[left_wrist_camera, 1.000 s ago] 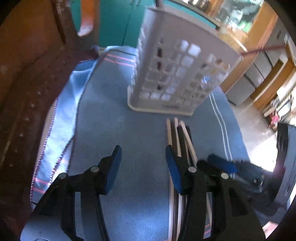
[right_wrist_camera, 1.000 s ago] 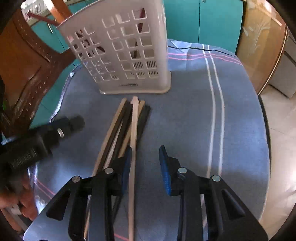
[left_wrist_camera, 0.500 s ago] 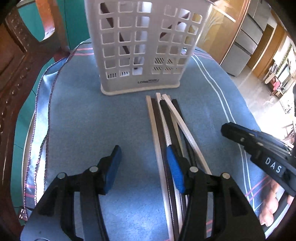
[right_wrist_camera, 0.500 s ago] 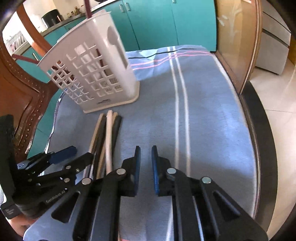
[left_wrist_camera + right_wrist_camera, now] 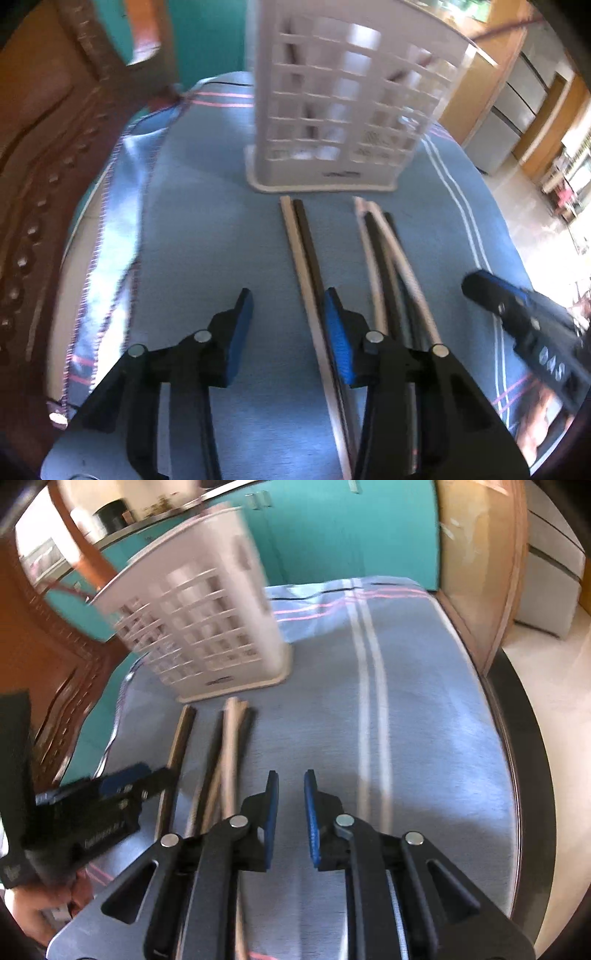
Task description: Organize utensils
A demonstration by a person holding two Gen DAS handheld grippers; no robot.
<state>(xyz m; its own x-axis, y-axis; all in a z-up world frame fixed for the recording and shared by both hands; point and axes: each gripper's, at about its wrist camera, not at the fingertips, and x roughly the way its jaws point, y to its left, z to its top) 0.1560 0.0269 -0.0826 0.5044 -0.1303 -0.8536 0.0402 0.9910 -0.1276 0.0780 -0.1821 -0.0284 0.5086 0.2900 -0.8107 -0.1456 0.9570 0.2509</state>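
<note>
My left gripper (image 5: 288,325) has just narrowed its jaws, half open and empty, around a pair of chopsticks (image 5: 303,251) running 6 to 12 toward the white basket (image 5: 332,110). My right gripper (image 5: 291,808), nearly closed and empty, has the other sticks at 9.

We see that two chopsticks (image 5: 301,254), one pale and one dark, now lie apart from the rest of the bundle (image 5: 384,266). Our left gripper (image 5: 288,314) has just been closing, with the split-off pair at its right finger (image 5: 338,332).
</note>
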